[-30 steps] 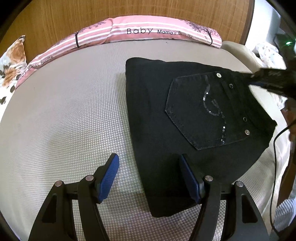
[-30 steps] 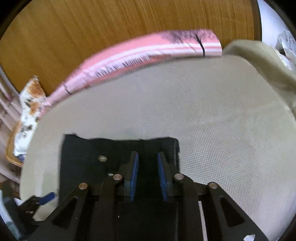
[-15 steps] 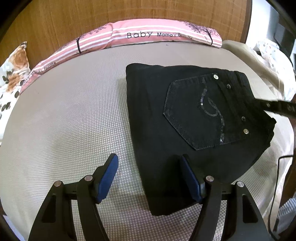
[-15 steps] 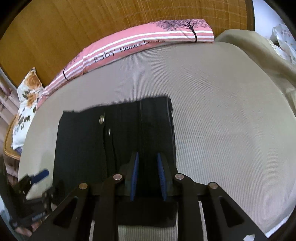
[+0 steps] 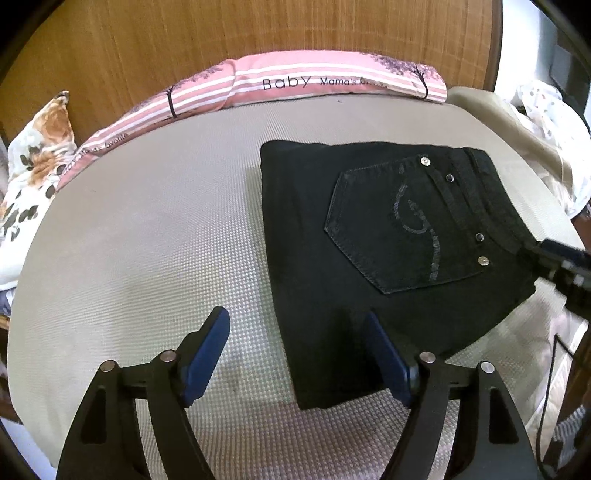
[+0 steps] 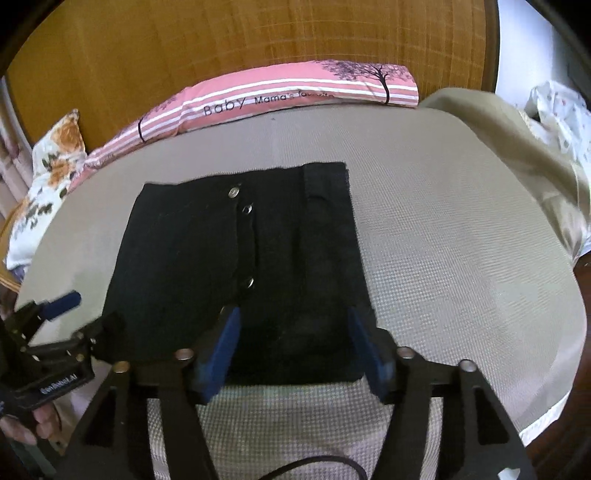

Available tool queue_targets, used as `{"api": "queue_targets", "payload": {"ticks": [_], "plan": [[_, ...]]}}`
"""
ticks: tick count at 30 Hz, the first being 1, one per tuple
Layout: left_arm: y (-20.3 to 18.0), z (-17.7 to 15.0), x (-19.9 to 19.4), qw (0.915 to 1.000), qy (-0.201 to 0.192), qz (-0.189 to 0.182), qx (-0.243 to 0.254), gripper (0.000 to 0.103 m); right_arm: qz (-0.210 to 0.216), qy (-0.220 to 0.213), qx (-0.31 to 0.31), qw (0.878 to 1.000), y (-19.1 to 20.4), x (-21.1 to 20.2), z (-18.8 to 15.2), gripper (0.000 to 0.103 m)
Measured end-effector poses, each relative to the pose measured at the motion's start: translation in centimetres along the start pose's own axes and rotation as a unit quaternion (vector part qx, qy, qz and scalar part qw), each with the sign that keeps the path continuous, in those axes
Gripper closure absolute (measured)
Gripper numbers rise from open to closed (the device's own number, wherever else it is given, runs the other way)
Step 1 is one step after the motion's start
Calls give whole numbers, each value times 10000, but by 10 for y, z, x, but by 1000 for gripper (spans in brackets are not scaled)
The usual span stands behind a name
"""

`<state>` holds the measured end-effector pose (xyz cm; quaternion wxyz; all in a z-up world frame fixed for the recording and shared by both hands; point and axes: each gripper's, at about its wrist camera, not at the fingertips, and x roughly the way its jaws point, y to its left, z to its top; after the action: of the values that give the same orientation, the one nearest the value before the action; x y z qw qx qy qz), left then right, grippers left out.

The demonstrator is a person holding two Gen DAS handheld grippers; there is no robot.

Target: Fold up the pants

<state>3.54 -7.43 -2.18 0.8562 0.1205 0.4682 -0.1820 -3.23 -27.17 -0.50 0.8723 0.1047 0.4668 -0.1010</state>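
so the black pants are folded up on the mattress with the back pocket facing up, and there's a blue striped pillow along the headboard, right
Not quite: the pillow along the headboard is pink striped, not blue, as the left wrist view shows. The rest holds: the black pants lie folded on the mattress with the back pocket facing up.

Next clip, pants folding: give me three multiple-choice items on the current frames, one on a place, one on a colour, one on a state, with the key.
1. The pink striped pillow lies
A. along the bed's far edge, by the wooden headboard
B. on the pants
C. on the floor

2. The pants are
A. blue
B. black
C. beige

3. The pants are
A. hanging
B. spread full length
C. folded into a compact rectangle

Key:
1 A, it lies against the headboard.
2 B, the denim is black on the beige mattress.
3 C, one back pocket faces up.
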Motion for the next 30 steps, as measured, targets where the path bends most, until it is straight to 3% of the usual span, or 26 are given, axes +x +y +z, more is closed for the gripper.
{"api": "queue_targets", "payload": {"ticks": [5,7,12,24,30], "plan": [[1,-2,-9,9999,-84,57,-79,21,-14,127,39,9999,5,0,-7,32],[0,-3,-13,9999,-101,80,-102,20,-57,55,12,10000,8,-4,-7,23],[-5,-5,-21,9996,-191,171,-71,17,-209,-175,-175,9995,17,-13,-7,12],[2,-5,-21,9995,-134,85,-284,16,-58,-270,28,9996,10,-15,-2,11],[29,5,-7,9966,61,-286,-768,16,505,1,793,9956,-43,-2,21,9]]}}
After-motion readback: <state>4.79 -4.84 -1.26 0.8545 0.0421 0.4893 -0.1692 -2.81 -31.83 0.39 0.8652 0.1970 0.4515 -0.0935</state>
